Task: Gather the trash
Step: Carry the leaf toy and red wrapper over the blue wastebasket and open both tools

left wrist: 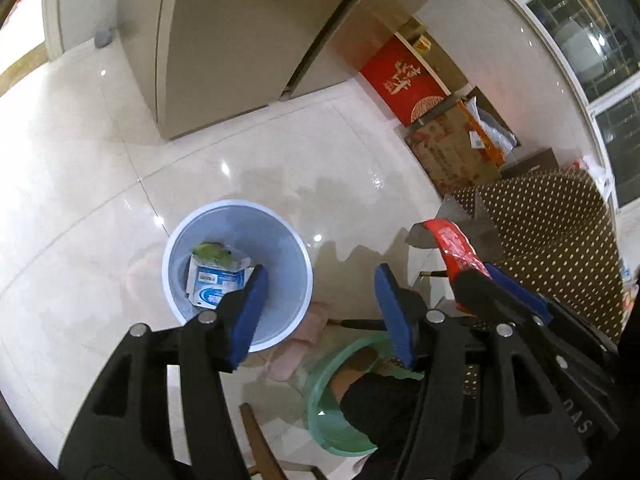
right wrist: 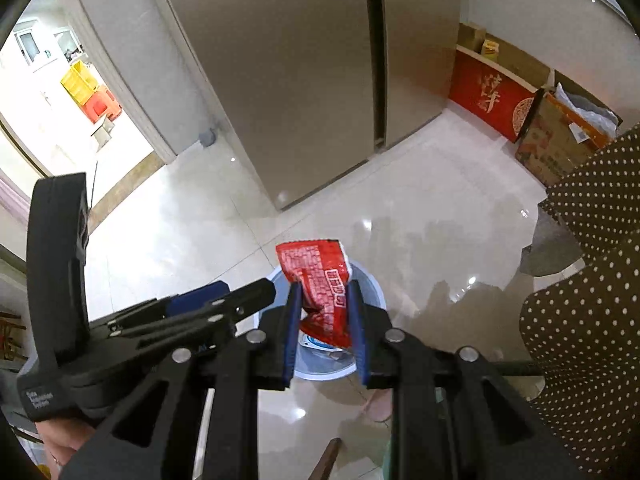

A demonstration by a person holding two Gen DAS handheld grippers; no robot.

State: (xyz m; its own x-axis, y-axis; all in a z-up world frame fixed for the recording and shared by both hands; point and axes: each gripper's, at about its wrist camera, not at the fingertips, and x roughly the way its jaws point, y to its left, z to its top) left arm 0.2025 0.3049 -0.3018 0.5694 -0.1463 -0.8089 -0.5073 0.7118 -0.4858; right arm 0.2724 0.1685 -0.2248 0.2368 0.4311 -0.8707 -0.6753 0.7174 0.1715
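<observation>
A light blue bin (left wrist: pixel 280 248) stands on the tiled floor and holds a blue-and-white carton (left wrist: pixel 214 282) and a green scrap (left wrist: pixel 210 250). My left gripper (left wrist: pixel 324 292) is open and empty, hovering above the bin's right side. My right gripper (right wrist: pixel 326 292) is shut on a red snack wrapper (right wrist: pixel 320 280), held above the bin (right wrist: pixel 370 284). In the left wrist view the right gripper (left wrist: pixel 470 276) and its wrapper (left wrist: pixel 454 242) show at the right.
A beige fridge (right wrist: pixel 296 60) stands behind the bin. A red box (left wrist: pixel 404 80) and cardboard boxes (left wrist: pixel 456 156) line the right wall. A polka-dot cloth (right wrist: pixel 588 280) covers a table edge at right. A green basin (left wrist: pixel 332 408) and pink slippers (left wrist: pixel 296 348) lie on the floor.
</observation>
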